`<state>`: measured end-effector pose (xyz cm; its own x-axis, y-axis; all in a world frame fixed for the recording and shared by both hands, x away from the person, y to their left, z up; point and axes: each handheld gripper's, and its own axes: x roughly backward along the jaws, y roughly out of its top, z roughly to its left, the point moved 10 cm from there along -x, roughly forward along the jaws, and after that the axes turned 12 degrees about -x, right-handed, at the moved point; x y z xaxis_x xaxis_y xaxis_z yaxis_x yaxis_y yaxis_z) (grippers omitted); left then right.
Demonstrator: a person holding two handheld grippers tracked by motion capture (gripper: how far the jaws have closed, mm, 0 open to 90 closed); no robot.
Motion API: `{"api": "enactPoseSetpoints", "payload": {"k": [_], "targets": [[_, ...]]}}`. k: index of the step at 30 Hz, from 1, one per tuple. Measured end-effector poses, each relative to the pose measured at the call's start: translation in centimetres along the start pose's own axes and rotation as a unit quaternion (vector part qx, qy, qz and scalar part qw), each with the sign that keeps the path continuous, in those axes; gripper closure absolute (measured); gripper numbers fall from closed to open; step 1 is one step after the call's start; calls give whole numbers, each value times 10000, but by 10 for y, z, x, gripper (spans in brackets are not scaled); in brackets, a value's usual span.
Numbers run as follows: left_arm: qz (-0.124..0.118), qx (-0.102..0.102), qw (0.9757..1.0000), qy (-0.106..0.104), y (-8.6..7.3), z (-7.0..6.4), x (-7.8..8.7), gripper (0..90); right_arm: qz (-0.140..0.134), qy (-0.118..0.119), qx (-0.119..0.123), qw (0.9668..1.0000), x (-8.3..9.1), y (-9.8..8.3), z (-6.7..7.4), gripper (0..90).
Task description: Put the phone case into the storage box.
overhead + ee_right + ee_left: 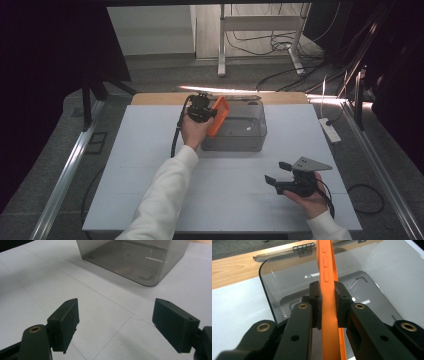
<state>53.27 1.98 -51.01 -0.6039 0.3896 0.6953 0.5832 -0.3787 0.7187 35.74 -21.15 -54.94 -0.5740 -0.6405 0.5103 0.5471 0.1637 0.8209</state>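
You have the orange phone case (219, 116) clamped edge-on in your left gripper (327, 305), and it hangs over the left end of the clear plastic box (248, 131), which sits far of centre on the white worktop (150, 165). The step in hand looks like lowering the case into that box, so keep it upright and come straight down rather than swinging it in: in the left gripper view the case runs up between the two black pads, which press on both its flat faces, with its side buttons on the stretch beyond the pads and the box floor right behind it. Watch the near left rim of the box (265, 287) as you go; the case is close inside that wall, and a tilt to the left could catch the edge and twist the case in the jaws. Wait until the lower end of the case meets the floor of the box, or leans on a wall, before you let go, since a soft case dropped from a height will likely bounce and flop. The hinged lid (287, 251) lies folded back on the far side, clear of your path. Your right gripper (281, 176) rests low at the near right of the worktop, well apart from the box, jaws spread wide with nothing between them; in the right gripper view the box (135, 260) stands ahead of them across bare worktop.
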Motion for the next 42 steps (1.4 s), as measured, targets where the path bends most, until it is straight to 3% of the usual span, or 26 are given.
{"api": "enactPoseSetpoints", "payload": {"k": [8,24,42], "targets": [[49,-89,9998,163,-1,-3,-3,790,-6,-11,22,10000,0,0,0,214],[113,29,9990,441,-10,0,-9,791,-20,33,19,10000,1,1,1,214],[156,103,9985,505,-19,7,-11,791,10,3,57,10000,0,1,0,214]]}}
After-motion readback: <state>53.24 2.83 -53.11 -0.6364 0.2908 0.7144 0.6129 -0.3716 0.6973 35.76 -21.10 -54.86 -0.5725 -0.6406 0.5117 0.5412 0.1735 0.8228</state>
